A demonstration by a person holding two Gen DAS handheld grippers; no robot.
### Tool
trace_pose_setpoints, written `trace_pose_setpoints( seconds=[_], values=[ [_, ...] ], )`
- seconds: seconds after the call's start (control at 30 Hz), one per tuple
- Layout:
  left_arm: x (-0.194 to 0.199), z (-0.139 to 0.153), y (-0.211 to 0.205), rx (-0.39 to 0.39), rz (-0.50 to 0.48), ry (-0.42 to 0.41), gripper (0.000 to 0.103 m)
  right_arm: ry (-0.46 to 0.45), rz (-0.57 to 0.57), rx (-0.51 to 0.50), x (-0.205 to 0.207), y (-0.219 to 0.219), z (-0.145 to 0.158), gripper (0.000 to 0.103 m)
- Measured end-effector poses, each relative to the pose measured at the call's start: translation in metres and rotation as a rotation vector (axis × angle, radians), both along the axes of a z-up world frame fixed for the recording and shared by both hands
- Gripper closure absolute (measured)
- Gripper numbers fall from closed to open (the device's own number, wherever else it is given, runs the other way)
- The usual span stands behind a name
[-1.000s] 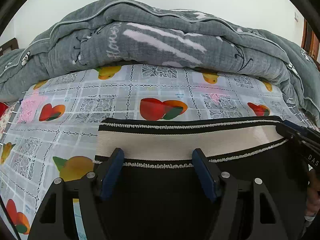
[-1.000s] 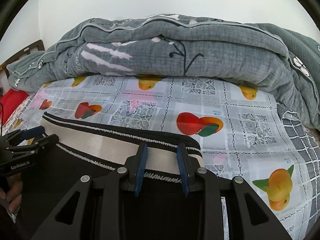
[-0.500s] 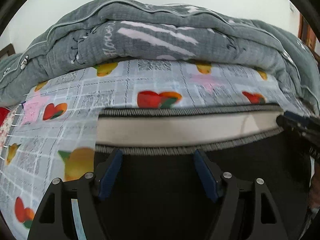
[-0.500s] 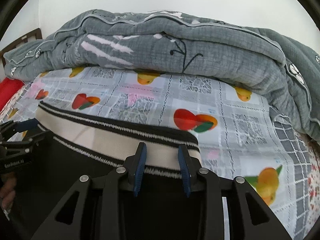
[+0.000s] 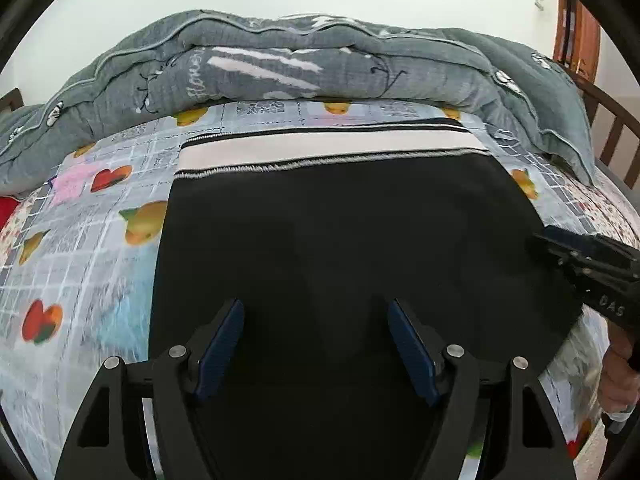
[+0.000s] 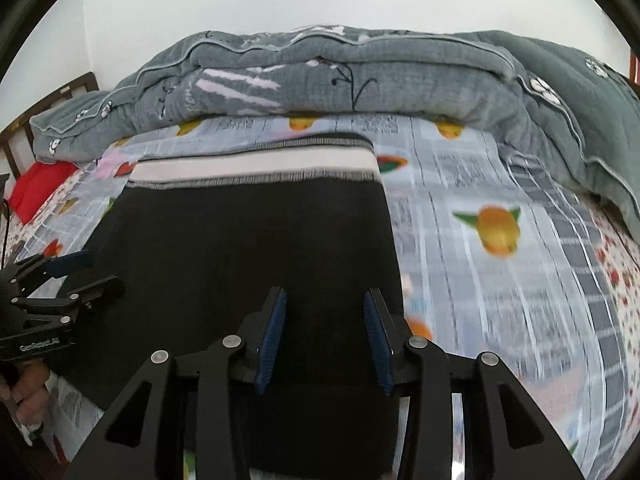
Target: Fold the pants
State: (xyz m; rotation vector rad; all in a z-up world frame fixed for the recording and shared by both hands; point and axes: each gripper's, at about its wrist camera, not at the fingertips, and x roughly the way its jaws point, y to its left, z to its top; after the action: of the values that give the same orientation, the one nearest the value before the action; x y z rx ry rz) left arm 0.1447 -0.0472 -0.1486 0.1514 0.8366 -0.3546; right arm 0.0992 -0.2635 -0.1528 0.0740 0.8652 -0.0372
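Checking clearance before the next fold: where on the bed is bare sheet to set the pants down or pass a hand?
Bare fruit-print sheet lies right of the black pants, bordered by the grey quilt behind. A smaller patch lies left of the pants. The middle is crowded: left gripper and right gripper hover over the pants.

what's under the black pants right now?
The pants lie flat on a fruit-print sheet, which shows on both sides and beyond the white waistband. Whatever lies directly beneath the dark fabric is covered; no bulge shows.
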Motion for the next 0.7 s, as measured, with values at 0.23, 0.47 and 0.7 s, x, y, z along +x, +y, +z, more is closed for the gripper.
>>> trace_pose_setpoints(
  seconds=[0.23, 0.47, 0.7],
  values=[
    [-0.032, 0.002, 0.005, 0.036, 0.007, -0.031, 0.028, 0.022, -0.019, -0.029, -0.028, -0.002, -0.007, 0.063],
    [-0.051, -0.002, 0.036, 0.048, 0.028, -0.066, 0.026, 0.048, -0.047, 0.023, -0.044, -0.017, -0.015, 0.063],
    [-0.061, -0.002, 0.071, -0.026, 0.026, -0.029, 0.023, 0.034, -0.05, -0.011, -0.055, -0.012, -0.016, 0.063]
  ],
)
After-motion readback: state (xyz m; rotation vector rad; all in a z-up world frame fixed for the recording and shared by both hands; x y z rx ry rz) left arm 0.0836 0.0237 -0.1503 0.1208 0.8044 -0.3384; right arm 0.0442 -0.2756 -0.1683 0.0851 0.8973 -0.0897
